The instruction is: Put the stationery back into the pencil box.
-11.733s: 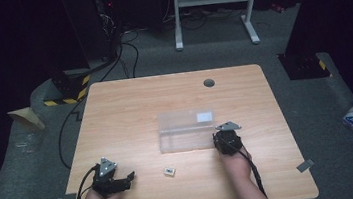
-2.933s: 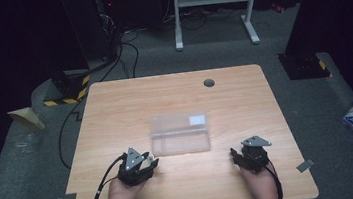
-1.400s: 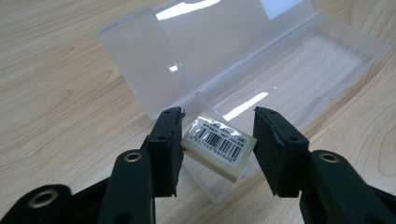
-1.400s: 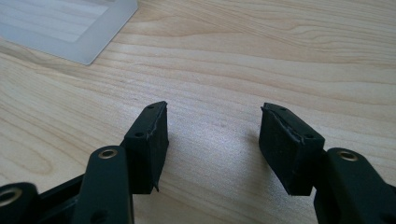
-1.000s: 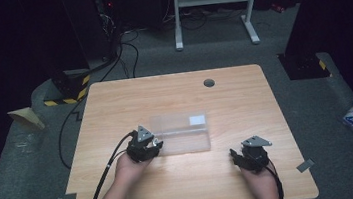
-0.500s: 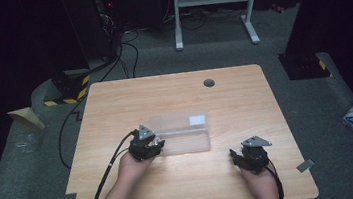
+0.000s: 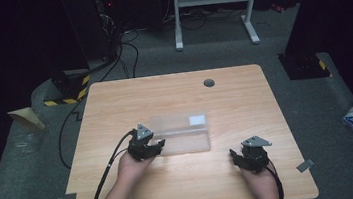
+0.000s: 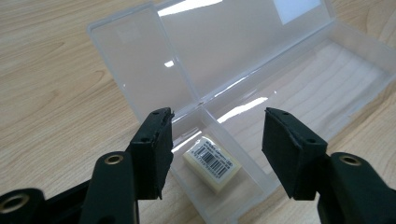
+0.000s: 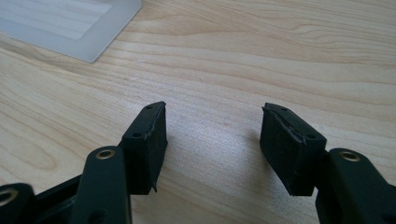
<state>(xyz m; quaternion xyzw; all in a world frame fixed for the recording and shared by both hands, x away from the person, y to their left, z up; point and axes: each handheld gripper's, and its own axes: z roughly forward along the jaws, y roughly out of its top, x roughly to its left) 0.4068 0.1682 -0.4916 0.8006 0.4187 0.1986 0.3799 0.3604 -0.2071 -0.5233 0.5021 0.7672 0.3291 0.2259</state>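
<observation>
Sitting in the small end compartment of the clear plastic box [image 8: 289,88] is the eraser [image 8: 213,162], white w/ a barcode label facing up, lying flat on the compartment floor. I'm seeing it thru the left gripper view, just below and between my left gripper [image 8: 215,149] pads, which aren't touching it. The jaws have just been opening and are standing apart now, nothing pinched between them; the eraser is lying loose under the gap. The box's lid is hinged back, resting open on the far side, w/ a white sticker near its far end. 1 divider wall is separating the eraser's compartment from the long, bare main section.

In the high view the box [image 7: 183,134] is lying near the middle of the wooden table [image 7: 114,101], and my left gripper [image 7: 145,146] is hovering at its left end.

My right gripper [image 7: 246,159] is resting well apart from the box, near the table's front right, jaws about halfway apart and holding nothing. In the right gripper view, I'm getting bare wood between the pads [image 9: 148,135] and 1 corner of the box [image 9: 93,32] at upper left.
</observation>
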